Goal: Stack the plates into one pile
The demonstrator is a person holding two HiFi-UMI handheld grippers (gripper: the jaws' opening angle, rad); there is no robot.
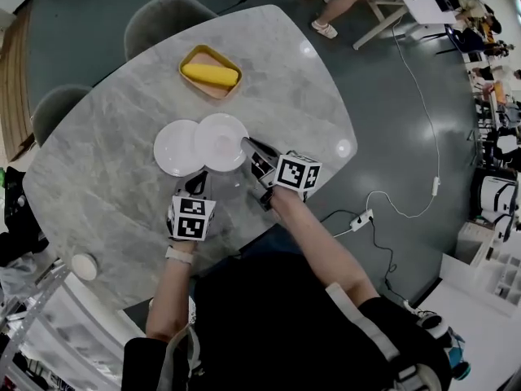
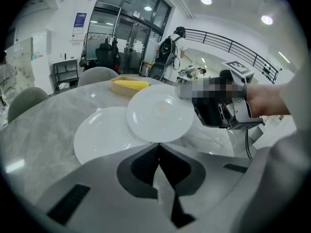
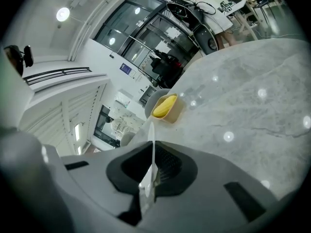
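Well, the right gripper (image 3: pixel 149 171) has its jaws clamped on the rim of the held plate (image 3: pixel 150 142), which the right gripper view shows edge-on as a thin white line between the pads. In the head view the right gripper (image 1: pixel 249 147) bites this held plate (image 1: pixel 220 141) at its right rim, and the plate lies nearly level near the middle of the marble table (image 1: pixel 285 80). Its left part overlaps the right part of a second plate (image 1: pixel 175 148), which lies flat on the table just to the left; whether the two touch cannot be told.

The left gripper (image 2: pixel 158 152) has its jaws pressed together with nothing between them. In the head view the left gripper (image 1: pixel 197 182) sits just on the near side of both plates, closer to the table's near edge and apart from them. From the left gripper view the held plate (image 2: pixel 160 111) shows in front of the second plate (image 2: pixel 99 135) and covers its right rim, with the right gripper (image 2: pixel 224 106) at the held plate's right side.

Toward the far edge of the table stands a tan tray (image 1: pixel 192 59) with a yellow oblong item (image 1: pixel 210 74) lying in it, well apart from the plates. A small white round thing (image 1: pixel 84 265) sits at the table's near left edge
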